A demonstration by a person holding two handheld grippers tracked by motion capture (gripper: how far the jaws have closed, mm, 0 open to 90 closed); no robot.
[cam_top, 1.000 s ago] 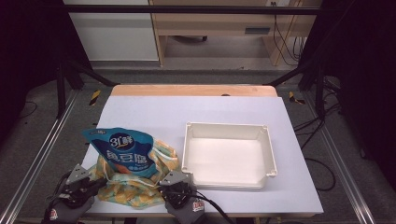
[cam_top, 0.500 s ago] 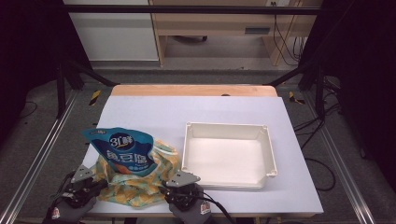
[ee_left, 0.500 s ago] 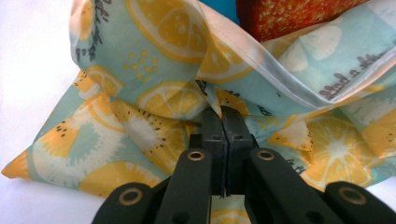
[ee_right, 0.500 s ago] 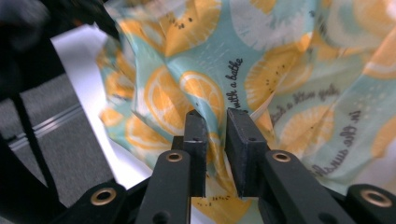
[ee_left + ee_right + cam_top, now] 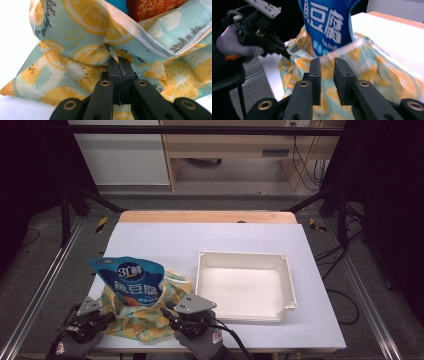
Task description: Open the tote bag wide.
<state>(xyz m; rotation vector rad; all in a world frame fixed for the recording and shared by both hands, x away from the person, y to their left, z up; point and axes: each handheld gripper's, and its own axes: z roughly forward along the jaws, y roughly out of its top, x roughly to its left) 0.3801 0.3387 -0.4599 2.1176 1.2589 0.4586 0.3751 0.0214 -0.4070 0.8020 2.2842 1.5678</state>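
Blue snack pouch (image 5: 131,282): lower part hidden inside lemon-print bag (image 5: 145,322). Right gripper view: bag blurred, pouch top cut off by frame edge. Left gripper (image 5: 119,65) hides the pinched fabric.

A pale surface (image 5: 165,242) carries a lemon-print cloth bag (image 5: 145,320) at lower left and a white tray (image 5: 243,257) right of centre.

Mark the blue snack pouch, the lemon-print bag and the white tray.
blue snack pouch (image 5: 131,281): high view, on its printed front.
lemon-print bag (image 5: 62,62): left gripper view, on a lemon slice of the cloth.
white tray (image 5: 242,260): high view, on its far wall.
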